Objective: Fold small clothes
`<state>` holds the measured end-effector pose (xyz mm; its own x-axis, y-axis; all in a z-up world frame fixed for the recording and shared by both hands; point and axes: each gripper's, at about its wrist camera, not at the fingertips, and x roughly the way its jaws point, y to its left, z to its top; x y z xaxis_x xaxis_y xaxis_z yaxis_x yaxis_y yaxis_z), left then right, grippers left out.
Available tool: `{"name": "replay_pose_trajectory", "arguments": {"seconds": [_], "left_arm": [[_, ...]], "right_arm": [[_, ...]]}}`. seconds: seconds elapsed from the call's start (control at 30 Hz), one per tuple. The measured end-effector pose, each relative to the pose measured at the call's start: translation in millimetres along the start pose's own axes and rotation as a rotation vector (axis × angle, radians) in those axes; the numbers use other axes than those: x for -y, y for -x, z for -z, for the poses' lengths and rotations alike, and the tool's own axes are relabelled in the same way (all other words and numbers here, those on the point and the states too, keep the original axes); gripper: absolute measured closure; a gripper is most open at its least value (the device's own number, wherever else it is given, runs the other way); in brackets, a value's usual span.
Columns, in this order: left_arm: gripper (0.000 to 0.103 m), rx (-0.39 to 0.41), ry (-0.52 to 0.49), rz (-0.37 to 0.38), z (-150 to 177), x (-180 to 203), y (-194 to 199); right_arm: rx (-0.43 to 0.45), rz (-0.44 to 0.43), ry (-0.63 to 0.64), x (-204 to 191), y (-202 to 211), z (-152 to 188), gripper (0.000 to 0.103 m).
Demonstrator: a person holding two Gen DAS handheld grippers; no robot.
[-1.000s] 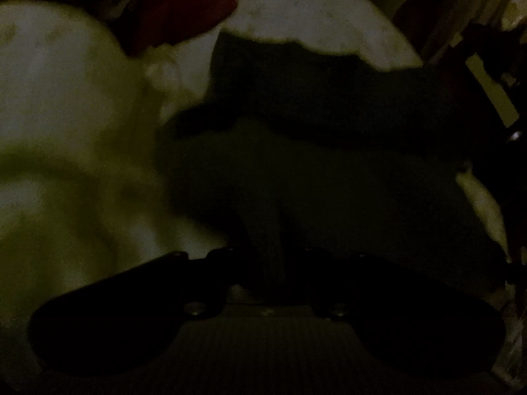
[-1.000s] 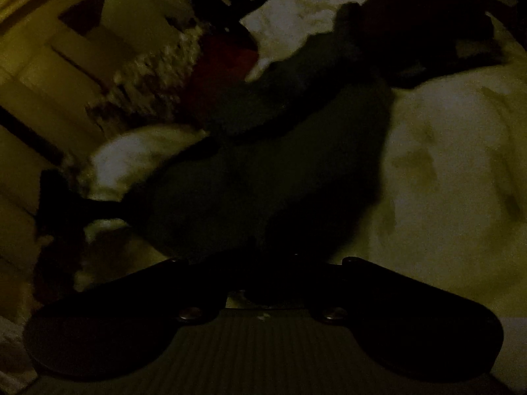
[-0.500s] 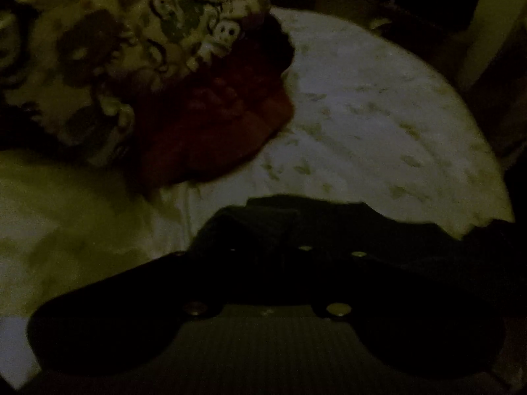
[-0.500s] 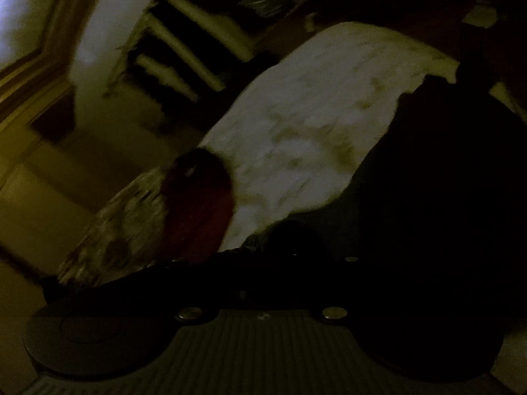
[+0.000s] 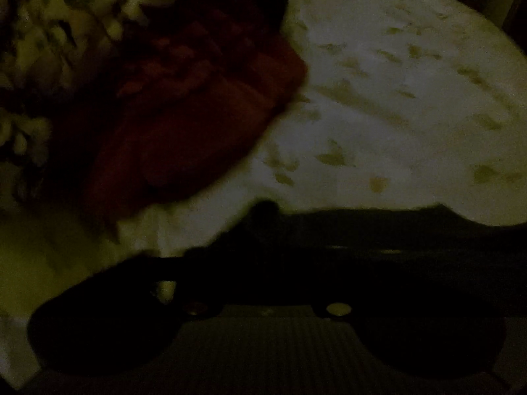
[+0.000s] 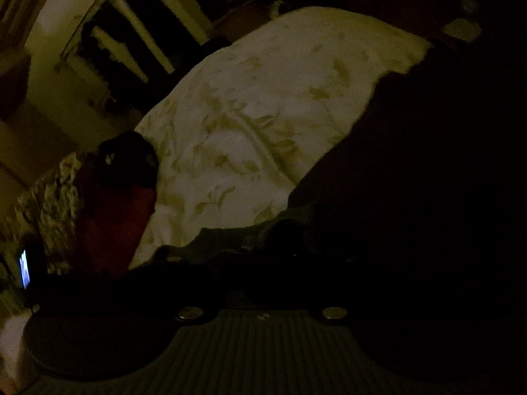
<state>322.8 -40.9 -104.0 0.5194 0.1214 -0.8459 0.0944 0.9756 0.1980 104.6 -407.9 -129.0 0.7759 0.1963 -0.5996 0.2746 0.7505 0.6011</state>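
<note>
Your left gripper point(image 5: 263, 247) is opening over the dark garment point(image 5: 378, 230); your right gripper point(image 6: 280, 247) is clamped shut on its edge. Red garment point(image 5: 184, 125) at 10 o'clock on the bedsheet point(image 5: 395, 115).

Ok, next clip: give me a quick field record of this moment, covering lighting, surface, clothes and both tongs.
lighting: very dim, left wrist view blurred
surface: white floral sheet
working piece: dark garment, at the near edge of both views
other clothes: red garment beside a patterned cloth, on the sheet
left tongs: jaws opening; too dark to tell whether cloth is between them
right tongs: shut; too dark to tell whether they grip the dark garment
</note>
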Motion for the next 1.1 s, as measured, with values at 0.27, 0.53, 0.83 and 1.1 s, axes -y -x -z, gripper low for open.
{"name": "replay_pose_trajectory", "arguments": {"seconds": [0.27, 0.53, 0.83, 1.1], "left_arm": [[0.0, 0.186, -0.158, -0.298, 7.4, 9.3, 16.5], [0.0, 0.238, -0.17, -0.331, 14.4, 5.7, 71.7], [0.0, 0.351, -0.268, -0.076, 115.6, 58.4, 164.0], [0.0, 0.458, -0.509, 0.077, 239.4, 164.7, 221.6]], "right_arm": [[0.039, -0.07, -0.042, -3.4, -0.7, -7.3, 0.069], [0.26, -0.021, -0.076, -12.3, 52.1, -26.2, 0.0], [0.126, 0.029, 0.21, -29.2, 99.3, 27.1, 0.0], [0.091, 0.035, 0.126, 17.2, 149.8, 76.6, 0.0]]}}
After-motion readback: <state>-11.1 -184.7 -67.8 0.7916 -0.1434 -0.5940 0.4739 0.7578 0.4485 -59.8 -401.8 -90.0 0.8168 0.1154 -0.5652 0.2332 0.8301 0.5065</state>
